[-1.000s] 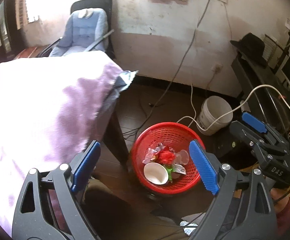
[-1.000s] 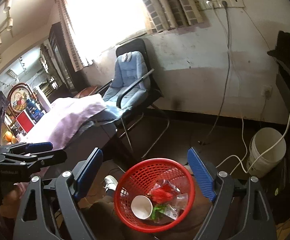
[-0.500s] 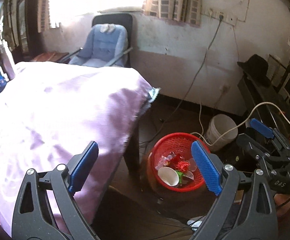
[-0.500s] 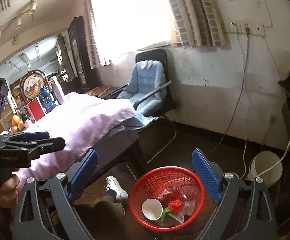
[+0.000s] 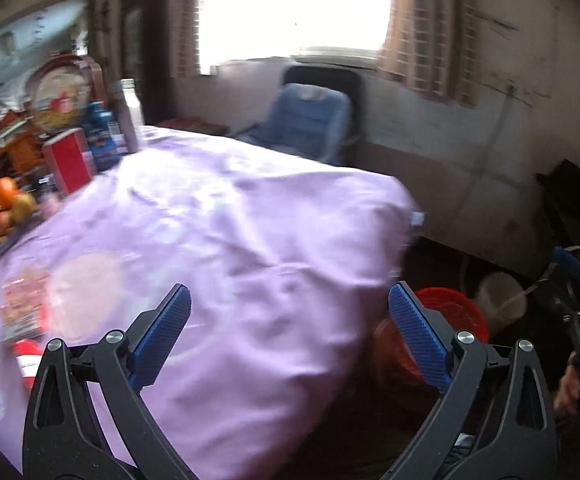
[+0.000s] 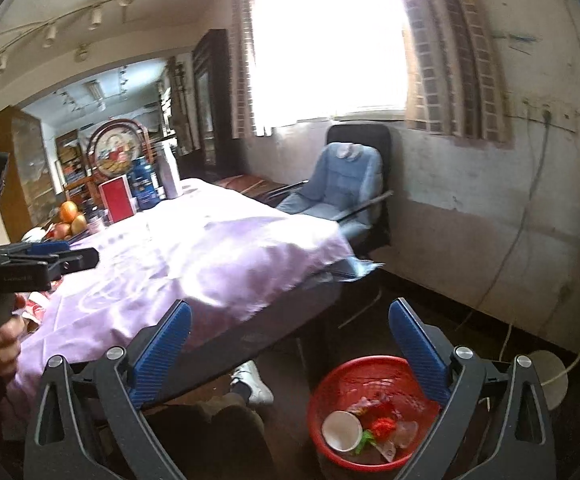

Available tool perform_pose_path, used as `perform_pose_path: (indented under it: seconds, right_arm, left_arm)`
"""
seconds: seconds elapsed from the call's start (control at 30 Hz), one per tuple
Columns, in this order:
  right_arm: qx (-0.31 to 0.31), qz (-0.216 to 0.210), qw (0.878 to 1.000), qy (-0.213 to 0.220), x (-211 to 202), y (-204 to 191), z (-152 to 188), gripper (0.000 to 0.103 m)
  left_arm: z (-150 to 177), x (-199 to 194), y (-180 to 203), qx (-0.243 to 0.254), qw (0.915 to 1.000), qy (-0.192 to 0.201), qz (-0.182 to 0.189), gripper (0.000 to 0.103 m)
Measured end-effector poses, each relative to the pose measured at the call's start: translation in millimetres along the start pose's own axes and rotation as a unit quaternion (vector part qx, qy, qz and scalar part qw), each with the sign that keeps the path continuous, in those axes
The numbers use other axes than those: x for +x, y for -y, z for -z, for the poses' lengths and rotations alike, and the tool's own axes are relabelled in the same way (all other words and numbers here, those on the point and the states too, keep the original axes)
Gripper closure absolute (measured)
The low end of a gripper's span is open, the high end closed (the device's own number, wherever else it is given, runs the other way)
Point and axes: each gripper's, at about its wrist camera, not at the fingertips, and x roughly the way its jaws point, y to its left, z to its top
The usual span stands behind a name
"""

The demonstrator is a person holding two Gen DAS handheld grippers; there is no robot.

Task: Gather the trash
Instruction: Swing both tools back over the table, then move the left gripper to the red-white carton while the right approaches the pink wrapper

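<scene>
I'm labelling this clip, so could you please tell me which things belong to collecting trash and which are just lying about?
Job:
- red basket
- paper cup and wrappers inside it
- wrapper on the purple tablecloth

Lying about:
- blue chair
- white bucket
- fruit
- red box

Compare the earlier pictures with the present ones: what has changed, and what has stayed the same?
Both views swung up from the red basket toward the purple-covered table. The left gripper and right gripper have just been opening wider, nothing between their jaws. The cup and wrappers stayed in the basket.
</scene>
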Motion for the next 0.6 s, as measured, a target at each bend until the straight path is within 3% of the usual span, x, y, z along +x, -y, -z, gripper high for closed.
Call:
perform_pose_path:
  seconds: [0.3,0.5,0.6]
  right_arm:
    - [-0.047,-0.079,0.995,-0.027,33,-71,-15,0.006]
    - [-0.094,-0.159,0.981,-0.055,66,-147,-27,0.006]
    - [-0.127,-0.189,0.971,-0.073,84,-187,-28,0.006]
  left_arm:
    - [29,-32,-120,-0.071,0.9908,-0.012,-0.115,0.007]
    - [51,-46,-200,-0.133,0.9733,-0.032,-0.184,0.007]
    - [63,-46,-240,-0.182,0.9646,-0.048,-0.185,0.007]
